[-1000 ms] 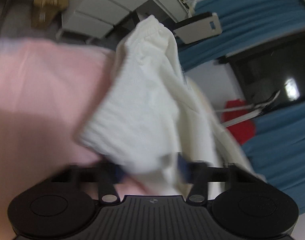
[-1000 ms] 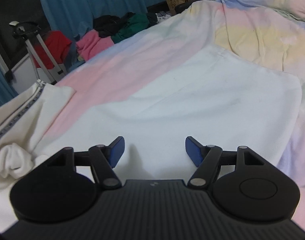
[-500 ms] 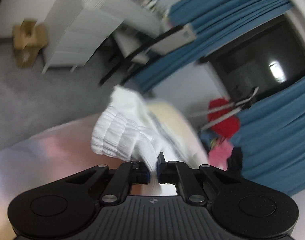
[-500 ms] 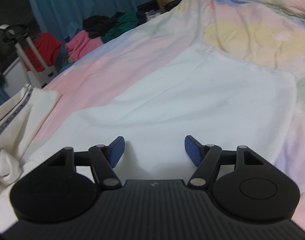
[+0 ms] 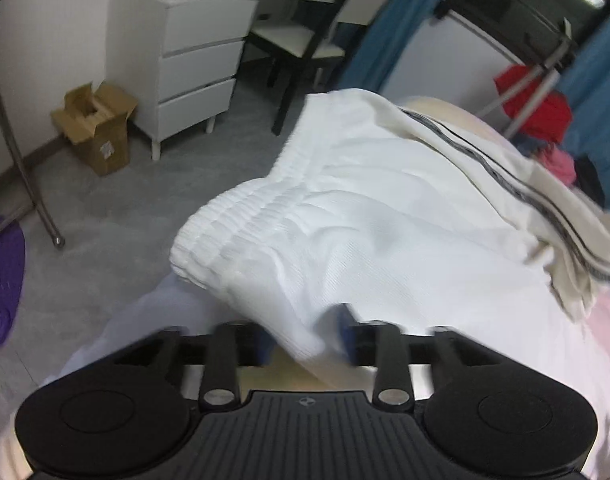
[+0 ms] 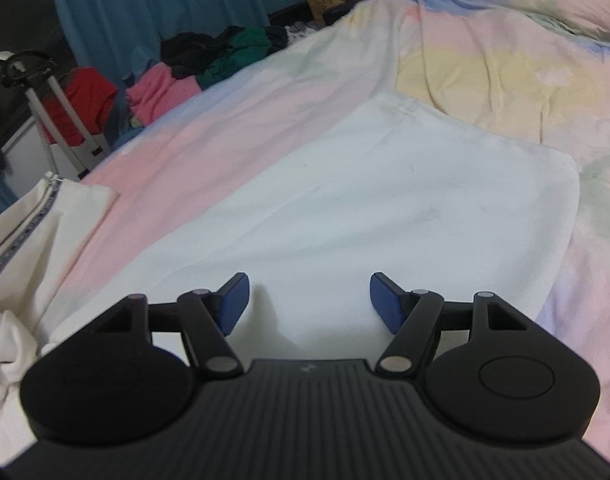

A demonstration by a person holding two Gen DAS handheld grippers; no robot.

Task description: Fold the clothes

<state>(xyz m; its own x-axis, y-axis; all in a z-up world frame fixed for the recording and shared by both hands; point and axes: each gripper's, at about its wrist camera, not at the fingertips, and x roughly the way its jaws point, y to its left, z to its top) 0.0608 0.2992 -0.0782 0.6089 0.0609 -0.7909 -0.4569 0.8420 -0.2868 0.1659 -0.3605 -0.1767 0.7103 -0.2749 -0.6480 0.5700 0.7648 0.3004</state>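
Opening left gripper (image 5: 305,338), jaws parting around fold of white ribbed garment (image 5: 345,240); cloth between pads, contact blurred. Garment bunched at bed (image 5: 117,328) edge, elastic band toward floor, cream striped garment (image 5: 505,176) draped on its far side. Right gripper (image 6: 309,300) hovers with jaws wide apart, nothing between them, just above flat white cloth (image 6: 385,200) spread on pastel bedcover (image 6: 485,60). Cream striped garment lies at its left.

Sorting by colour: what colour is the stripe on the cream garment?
Dark grey-black stripe along the cream garment, clearest in the left wrist view.
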